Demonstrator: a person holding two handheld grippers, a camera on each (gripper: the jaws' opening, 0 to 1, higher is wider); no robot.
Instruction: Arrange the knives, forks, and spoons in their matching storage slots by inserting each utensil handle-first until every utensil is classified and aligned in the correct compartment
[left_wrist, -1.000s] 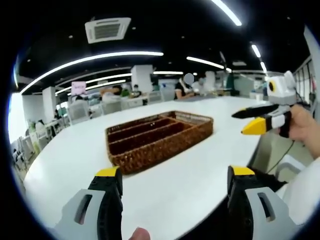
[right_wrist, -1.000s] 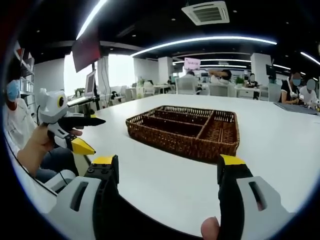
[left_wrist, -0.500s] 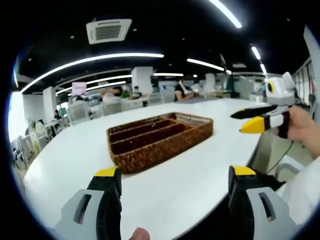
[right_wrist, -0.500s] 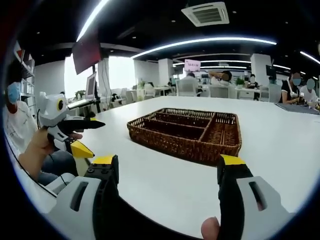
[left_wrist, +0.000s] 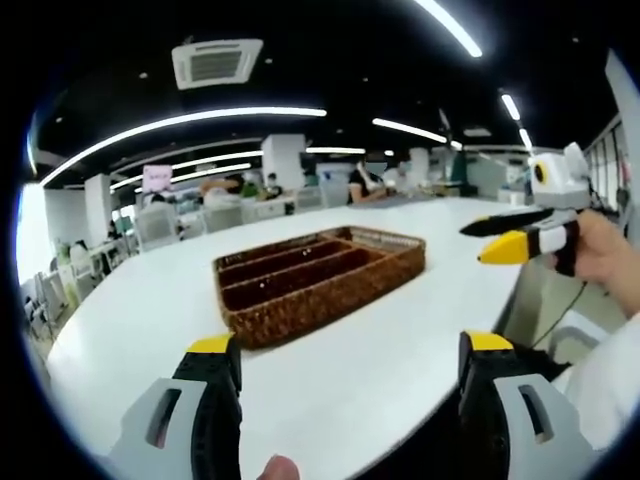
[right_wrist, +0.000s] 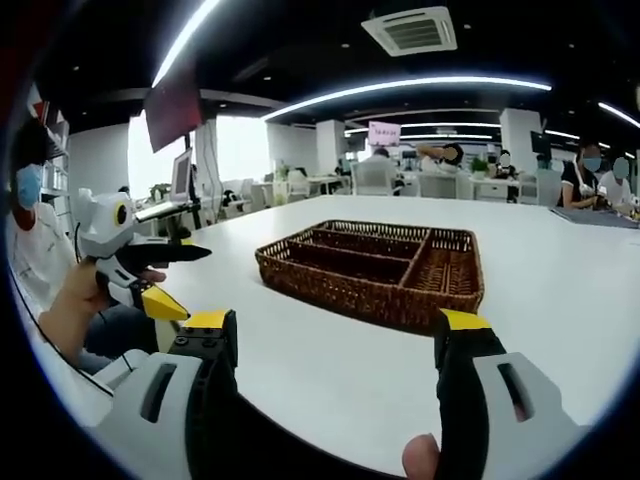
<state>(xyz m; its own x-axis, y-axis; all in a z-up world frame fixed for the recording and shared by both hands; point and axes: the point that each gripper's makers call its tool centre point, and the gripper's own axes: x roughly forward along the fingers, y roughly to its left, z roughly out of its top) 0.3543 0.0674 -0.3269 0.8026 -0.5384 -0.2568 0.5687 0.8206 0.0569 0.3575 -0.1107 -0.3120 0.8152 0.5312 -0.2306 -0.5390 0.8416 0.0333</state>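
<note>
Both grippers, left and right, hover spread and empty, barely shifted from a second ago. The basket sits at twelve o'clock on the table; sorting seems unstarted.

Open-plan office under a dark ceiling, lit by long curved strip lights. Square ceiling air vent overhead. Broad white table in the foreground. White pillars, rows of desks and chairs further back, with seated people. Bright windows on the far side; a dark hanging screen near them.
</note>
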